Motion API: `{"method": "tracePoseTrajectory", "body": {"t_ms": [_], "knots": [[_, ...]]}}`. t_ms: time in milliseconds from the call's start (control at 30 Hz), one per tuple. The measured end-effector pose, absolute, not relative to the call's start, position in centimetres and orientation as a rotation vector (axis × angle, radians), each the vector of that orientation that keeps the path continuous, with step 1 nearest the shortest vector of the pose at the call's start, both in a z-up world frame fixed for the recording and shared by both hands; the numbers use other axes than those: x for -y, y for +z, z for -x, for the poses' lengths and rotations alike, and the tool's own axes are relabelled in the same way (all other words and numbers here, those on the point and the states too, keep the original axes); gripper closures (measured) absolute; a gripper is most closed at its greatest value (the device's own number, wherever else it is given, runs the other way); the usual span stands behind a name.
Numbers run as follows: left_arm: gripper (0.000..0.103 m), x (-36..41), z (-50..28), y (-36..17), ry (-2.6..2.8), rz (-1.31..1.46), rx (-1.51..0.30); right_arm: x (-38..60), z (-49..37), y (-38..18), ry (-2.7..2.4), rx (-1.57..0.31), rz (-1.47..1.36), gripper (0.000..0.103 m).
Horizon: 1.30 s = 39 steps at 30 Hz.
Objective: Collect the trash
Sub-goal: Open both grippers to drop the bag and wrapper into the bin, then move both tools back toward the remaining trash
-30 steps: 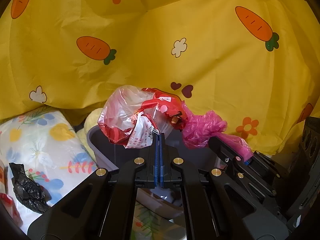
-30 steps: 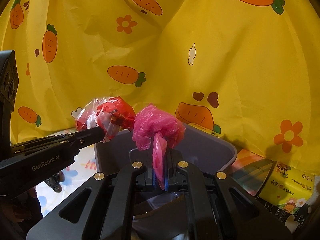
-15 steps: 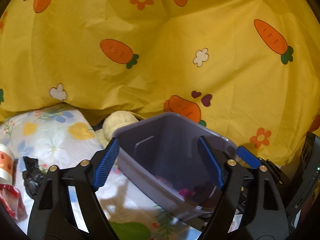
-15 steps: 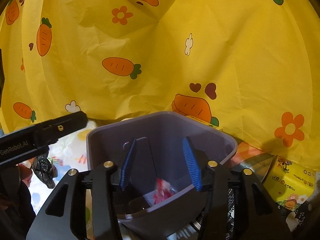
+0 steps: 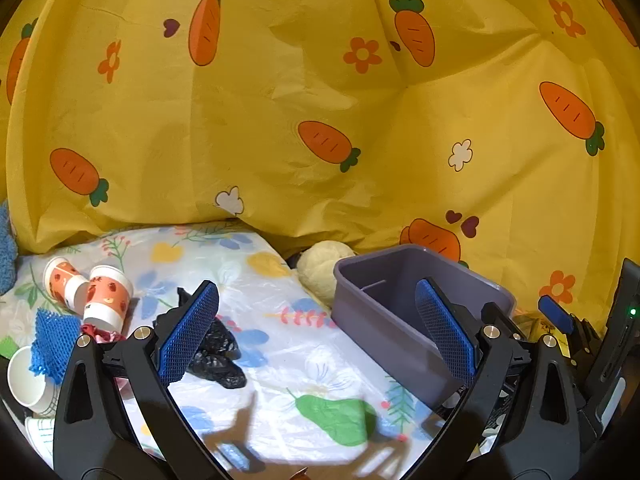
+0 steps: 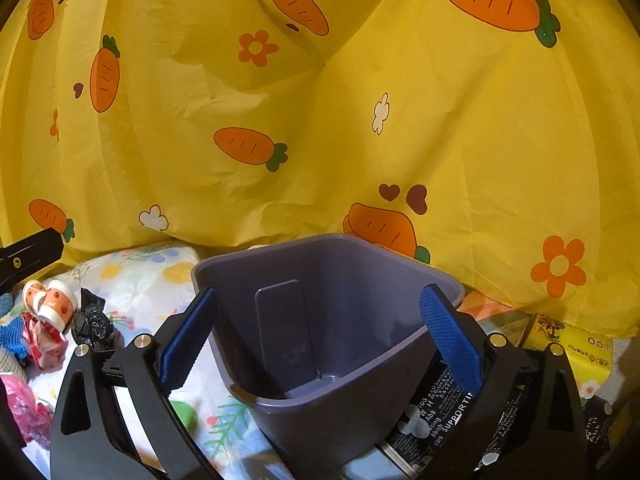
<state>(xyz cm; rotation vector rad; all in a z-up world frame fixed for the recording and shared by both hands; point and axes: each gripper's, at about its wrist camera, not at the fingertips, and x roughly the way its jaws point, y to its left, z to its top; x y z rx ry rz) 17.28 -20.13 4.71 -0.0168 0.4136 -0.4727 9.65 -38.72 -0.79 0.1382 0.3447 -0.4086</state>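
Observation:
A purple-grey bin [image 6: 332, 320] stands on the floral sheet; it also shows at the right of the left wrist view [image 5: 404, 304]. My right gripper [image 6: 320, 336] is open and empty, its jaws wide on either side of the bin. My left gripper [image 5: 316, 332] is open and empty over the sheet, left of the bin. A crumpled black bag [image 5: 216, 348] lies by its left finger. Two orange paper cups [image 5: 88, 292] lie on their sides at the left, with blue mesh [image 5: 52, 344] and a white cup [image 5: 28, 380] nearby. What lies in the bin's bottom is hidden.
A yellow carrot-print cloth [image 5: 320, 120] hangs behind everything. A cream soft ball [image 5: 320, 264] sits behind the bin. Red and pink wrappers [image 6: 40, 340] lie at the left in the right wrist view. A printed bag [image 6: 436, 412] and a yellow tissue pack [image 6: 576, 348] lie right of the bin.
Both grippers opened and dropped their bags, the red-and-clear one and the pink one, into the bin. The left gripper then swung left toward the trash on the sheet.

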Motion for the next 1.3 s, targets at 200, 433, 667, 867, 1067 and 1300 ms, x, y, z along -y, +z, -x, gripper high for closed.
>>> {"method": "tracePoseTrajectory", "body": {"t_ms": [200,433,667,867,1067,1300], "knots": [[0.006,17.5,-14.7,4.9,-0.434,0.008,-0.407,37.3,-8.4,-0.4,-0.392,-0.348,-0.166,0.006],[0.006,14.1,-11.9,4.5,-0.385,0.002,-0.387,34.7,-6.3,0.0,-0.36,-0.331,-0.171,0.006],[0.006,9.5,-9.4,3.0,-0.259,-0.001,-0.364,30.7,-4.9,0.3,-0.222,-0.32,-0.13,0.006],[0.006,5.2,-8.1,1.7,-0.148,0.012,-0.357,26.4,-4.9,-0.4,-0.087,-0.328,-0.069,0.006],[0.006,1.5,-7.0,0.7,-0.06,0.024,-0.358,22.9,-5.6,-1.8,0.01,-0.362,-0.052,0.006],[0.006,-2.6,-6.1,0.0,0.034,0.071,-0.347,18.5,-7.0,-3.6,0.138,-0.413,-0.013,0.007]]}}
